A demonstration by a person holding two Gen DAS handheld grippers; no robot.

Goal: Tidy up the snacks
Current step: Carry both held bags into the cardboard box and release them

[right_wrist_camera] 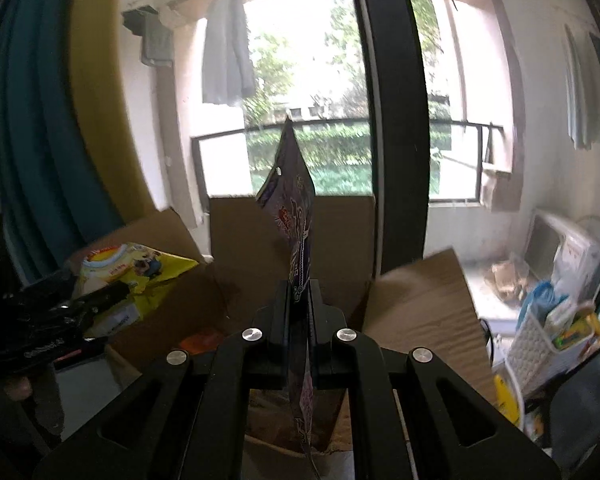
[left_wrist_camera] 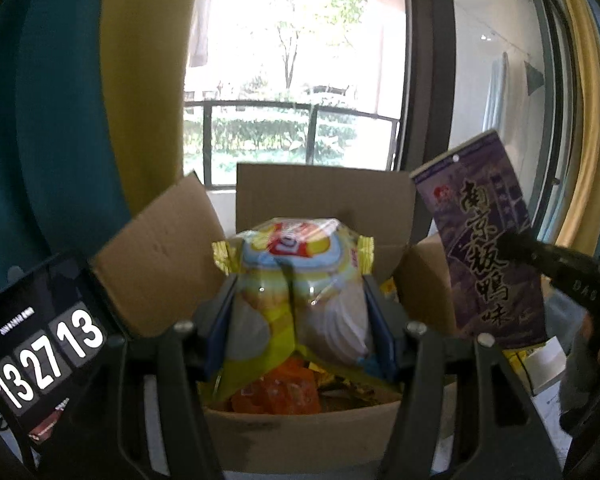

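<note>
Grip: my left gripper (left_wrist_camera: 300, 312) squeezes yellow bag (left_wrist_camera: 300, 280) | right gripper (right_wrist_camera: 300, 300) pinches purple pouch (right_wrist_camera: 294, 216) | risk: thin pouch slips, missing box (left_wrist_camera: 300, 432)

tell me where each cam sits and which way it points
Left wrist: on the left gripper, facing the window over the cardboard box; its fingers clamp the yellow snack bag.
Right wrist: on the right gripper, same direction; its fingers pinch the purple packet edge-on.
Shared: box, both snacks, each other's gripper.

Box (left_wrist_camera: 300, 436) contents mostly hidden by yellow bag (left_wrist_camera: 300, 300), phone (left_wrist_camera: 40, 344) edge-cropped, date txt maybe unreadable
</note>
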